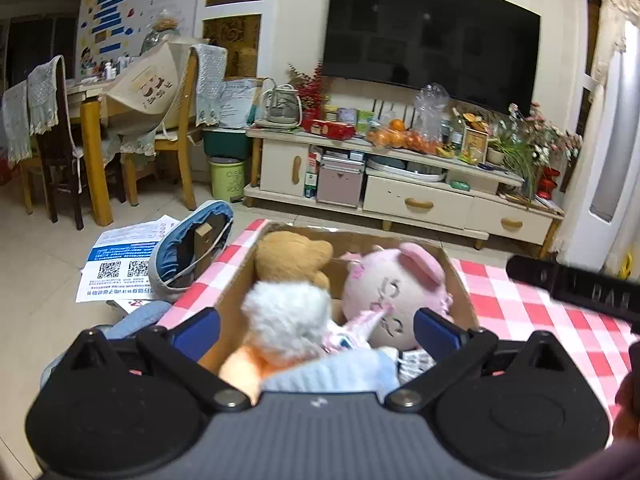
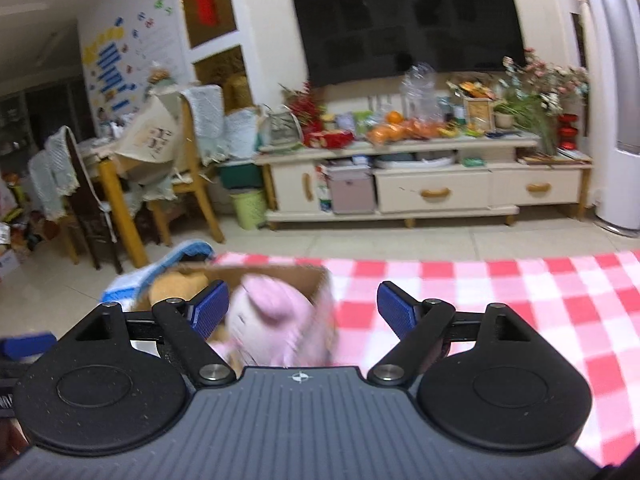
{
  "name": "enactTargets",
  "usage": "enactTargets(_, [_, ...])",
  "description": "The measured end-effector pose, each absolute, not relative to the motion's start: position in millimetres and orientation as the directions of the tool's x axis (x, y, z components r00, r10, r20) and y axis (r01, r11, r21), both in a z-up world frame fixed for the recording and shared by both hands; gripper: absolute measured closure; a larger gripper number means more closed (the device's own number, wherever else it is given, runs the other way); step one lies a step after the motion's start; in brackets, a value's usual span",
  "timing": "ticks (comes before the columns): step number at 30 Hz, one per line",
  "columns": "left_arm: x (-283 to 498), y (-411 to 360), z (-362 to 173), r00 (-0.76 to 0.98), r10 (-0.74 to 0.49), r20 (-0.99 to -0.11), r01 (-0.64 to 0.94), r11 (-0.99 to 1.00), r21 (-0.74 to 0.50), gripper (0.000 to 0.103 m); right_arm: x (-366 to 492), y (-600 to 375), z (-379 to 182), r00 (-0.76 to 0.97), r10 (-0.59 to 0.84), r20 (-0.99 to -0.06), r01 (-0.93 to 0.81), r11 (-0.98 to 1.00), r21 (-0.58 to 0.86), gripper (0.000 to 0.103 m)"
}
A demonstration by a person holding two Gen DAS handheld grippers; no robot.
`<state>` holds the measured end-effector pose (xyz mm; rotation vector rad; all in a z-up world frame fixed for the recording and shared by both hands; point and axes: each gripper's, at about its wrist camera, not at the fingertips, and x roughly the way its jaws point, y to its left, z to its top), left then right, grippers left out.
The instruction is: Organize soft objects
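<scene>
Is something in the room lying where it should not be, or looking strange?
Yes. Printed sheets lie spread on the floor beside the checkered table, with a blue-lined bag tipped on its side over them. The plush toys sit properly inside the cardboard box.

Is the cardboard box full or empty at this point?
Nearly full. The cardboard box holds a pink plush, a brown teddy, a white fluffy toy and a light blue soft item.

I see each gripper, left gripper (image 1: 316, 330) and right gripper (image 2: 303, 307): ribbed grey body, black rounded housings, silver pivot screws, blue ridged pads (image 2: 394, 312)
</scene>
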<state>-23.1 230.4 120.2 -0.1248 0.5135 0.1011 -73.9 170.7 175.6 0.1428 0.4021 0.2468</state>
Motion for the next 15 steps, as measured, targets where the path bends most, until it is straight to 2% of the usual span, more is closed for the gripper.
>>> enactTargets(8, [-49,212,118,0.869,0.059,-0.491,-0.111,0.991,-0.078,0.001,-113,152,161,0.904,0.164,-0.395,-0.132,0.985,0.106,0.0])
enactTargets(15, [-78,208,115,0.874,0.069,-0.481,-0.133,0.986,-0.1,0.001,-135,143,159,0.906,0.149,-0.397,-0.11,0.987,0.118,0.0])
